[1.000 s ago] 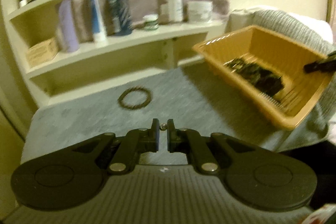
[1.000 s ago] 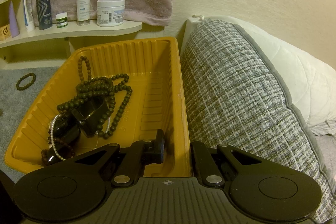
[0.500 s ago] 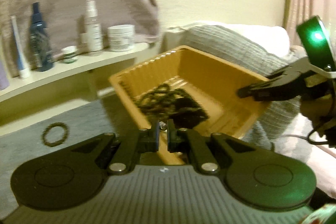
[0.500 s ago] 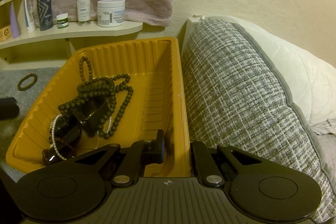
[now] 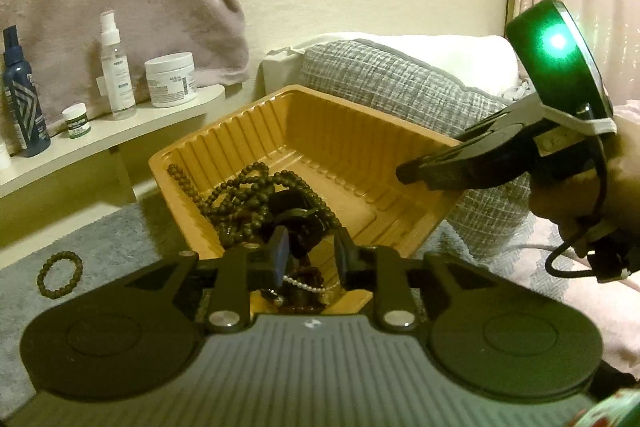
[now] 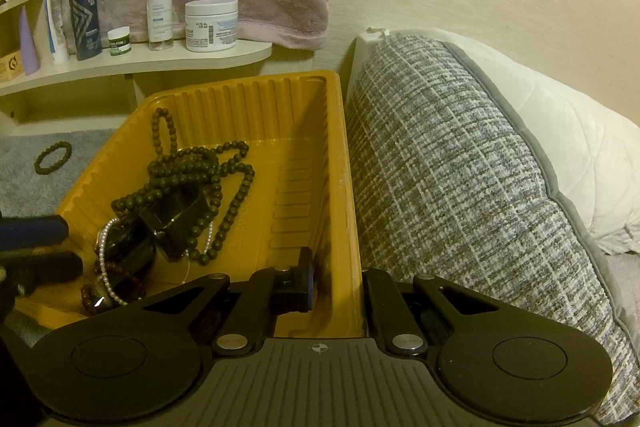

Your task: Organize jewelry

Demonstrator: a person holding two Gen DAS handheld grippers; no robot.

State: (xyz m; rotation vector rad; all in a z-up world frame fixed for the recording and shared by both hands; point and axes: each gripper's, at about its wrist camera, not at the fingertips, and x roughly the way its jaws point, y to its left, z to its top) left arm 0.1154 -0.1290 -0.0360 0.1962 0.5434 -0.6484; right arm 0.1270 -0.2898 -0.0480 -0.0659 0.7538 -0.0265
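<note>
Your left gripper [image 5: 308,253] hangs over the near end of the yellow tray [image 5: 360,131], and its jaws are opening with nothing pressed between the pads; the jewelry pile [image 5: 272,203] lies just ahead of and below the tips, inside the tray at its near-left end. Your left hand is the nearer one to that pile. Your right gripper [image 6: 336,287] is clamped shut on the tray's near right wall, one finger inside and one outside, steadying it. The tray's long axis runs from you toward the shelf [image 6: 160,67], and the pile is strung along the left wall.

The count: one tray; one long strand of dark beads [image 6: 224,179] looped several times; one strand of small white pearls [image 6: 105,259]; at least two dark glossy pieces [image 6: 176,219], perhaps bangles or watches, though the tangle is too dim for you to be sure. One more dark bead bracelet [image 5: 60,273] lies alone on the grey mat [image 5: 100,227], well left of the tray. The shelf holds six bottles, tubes and jars in the right wrist view
</note>
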